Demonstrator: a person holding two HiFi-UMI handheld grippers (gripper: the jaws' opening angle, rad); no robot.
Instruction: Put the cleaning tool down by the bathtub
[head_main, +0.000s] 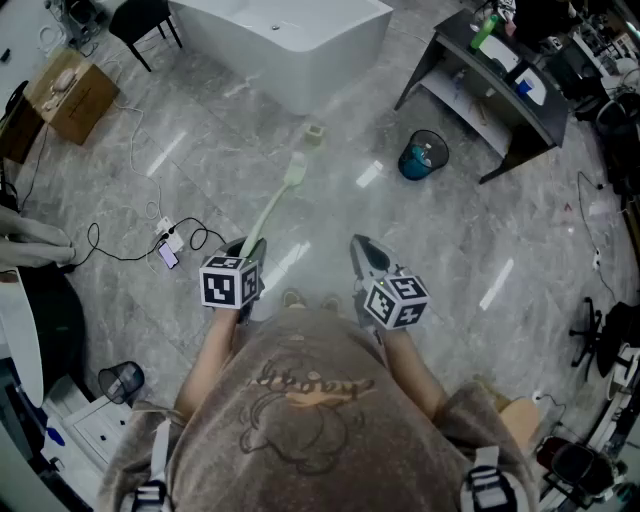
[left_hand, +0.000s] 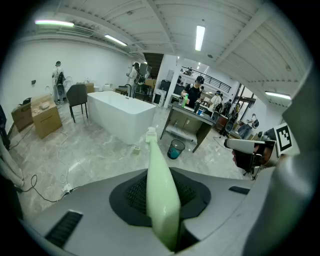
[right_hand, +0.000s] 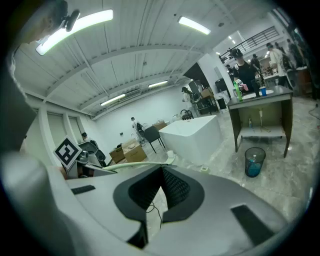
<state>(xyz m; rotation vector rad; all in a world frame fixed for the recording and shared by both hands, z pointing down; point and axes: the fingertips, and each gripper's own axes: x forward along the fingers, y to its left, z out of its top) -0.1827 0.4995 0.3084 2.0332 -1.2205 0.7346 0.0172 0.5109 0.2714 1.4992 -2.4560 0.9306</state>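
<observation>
Left gripper, at the lower centre-left of the head view, is clamped on the cleaning tool. In the left gripper view the jaws press on the pale green handle from both sides. The long handle runs from the jaws towards the upper centre of the head view and ends in a small pale head. The head lies over bare floor, short of the bathtub; whether it touches the floor is hard to judge from above. The right gripper, just right of centre, holds nothing: its own view shows the jaws a narrow way apart with only floor between them.

The white bathtub fills the top centre of the head view. A dark desk with a lower shelf stands at the upper right, with bottles on top. A cardboard box sits at the upper left, and a black chair is beside the tub's left end. A round bin with blue contents stands on the floor just left of the desk. A small pale block lies near the tub's front corner, just above the tool's head. At left centre a phone lies on a cable.
</observation>
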